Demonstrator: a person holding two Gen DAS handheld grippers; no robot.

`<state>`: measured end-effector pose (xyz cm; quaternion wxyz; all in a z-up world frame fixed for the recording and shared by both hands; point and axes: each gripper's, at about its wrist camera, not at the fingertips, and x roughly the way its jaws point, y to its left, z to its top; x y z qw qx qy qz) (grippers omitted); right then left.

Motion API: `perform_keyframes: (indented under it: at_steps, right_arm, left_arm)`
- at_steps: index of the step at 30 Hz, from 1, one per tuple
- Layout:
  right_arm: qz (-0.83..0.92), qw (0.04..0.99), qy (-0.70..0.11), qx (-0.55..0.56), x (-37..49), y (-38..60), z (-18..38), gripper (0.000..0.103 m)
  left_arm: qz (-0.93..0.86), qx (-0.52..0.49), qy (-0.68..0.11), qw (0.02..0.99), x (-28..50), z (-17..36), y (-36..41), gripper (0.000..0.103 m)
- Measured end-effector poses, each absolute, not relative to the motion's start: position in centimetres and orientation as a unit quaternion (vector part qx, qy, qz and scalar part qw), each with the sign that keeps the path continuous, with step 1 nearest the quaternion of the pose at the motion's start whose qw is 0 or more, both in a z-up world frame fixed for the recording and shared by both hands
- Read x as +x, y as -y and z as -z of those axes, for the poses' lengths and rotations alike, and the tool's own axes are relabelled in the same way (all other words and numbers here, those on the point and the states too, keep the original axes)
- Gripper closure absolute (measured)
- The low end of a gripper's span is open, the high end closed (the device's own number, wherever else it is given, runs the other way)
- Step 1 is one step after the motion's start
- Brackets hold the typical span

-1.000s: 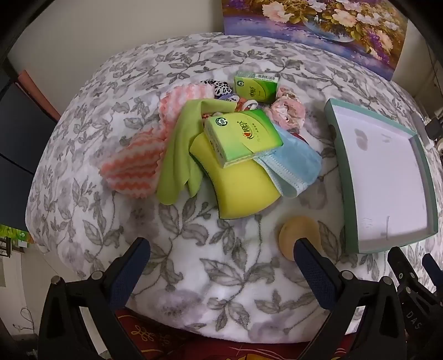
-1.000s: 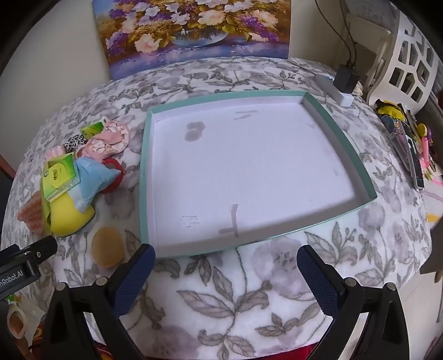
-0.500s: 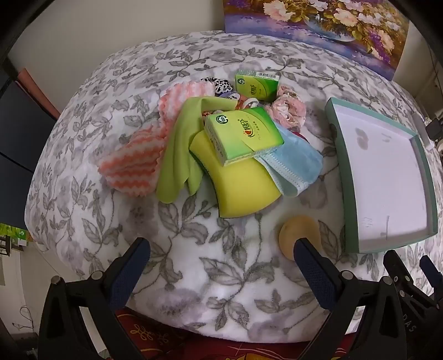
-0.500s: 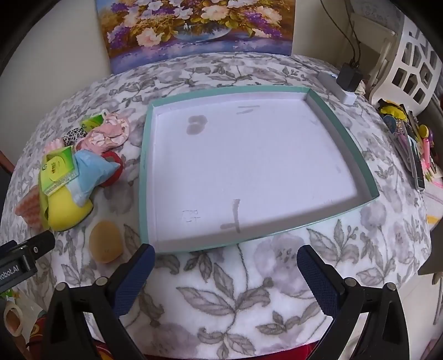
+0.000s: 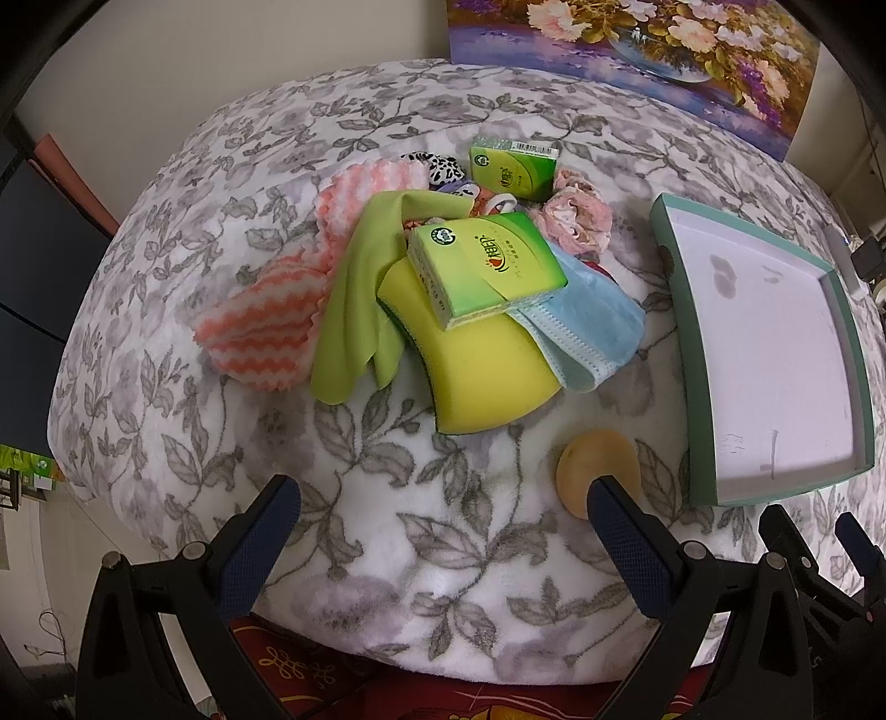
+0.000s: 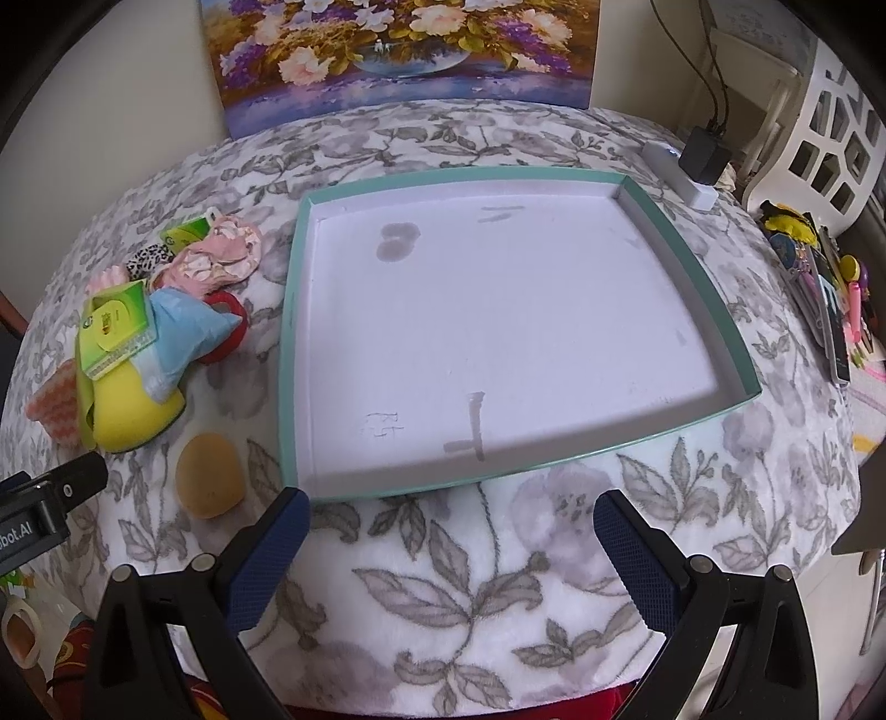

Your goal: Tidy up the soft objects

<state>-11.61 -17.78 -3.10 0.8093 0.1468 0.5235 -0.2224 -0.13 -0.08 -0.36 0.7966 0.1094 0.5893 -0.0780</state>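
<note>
A heap of soft things (image 5: pixel 443 288) sits mid-blanket: striped cloth, green rag, yellow sponge (image 5: pixel 482 365), tissue packs, blue cloth. Left gripper (image 5: pixel 443 493) and right gripper (image 6: pixel 448 507) are both spread wide and hold nothing.

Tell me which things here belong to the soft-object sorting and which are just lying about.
Job: yellow sponge, green cloth, striped cloth, blue cloth, round sponge, tray.
Lying about: painting, charger, stationery.
</note>
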Motion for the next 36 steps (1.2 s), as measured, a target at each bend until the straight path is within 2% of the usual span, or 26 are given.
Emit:
perform_keyframes:
  at_steps: [36]
  right_arm:
    - [0.219,0.806,-0.532,0.141,-11.42,17.45,3.56,0.000]
  left_arm:
    - [0.078,0.109,-0.590,0.796,-0.08,0.40,0.11,0.000]
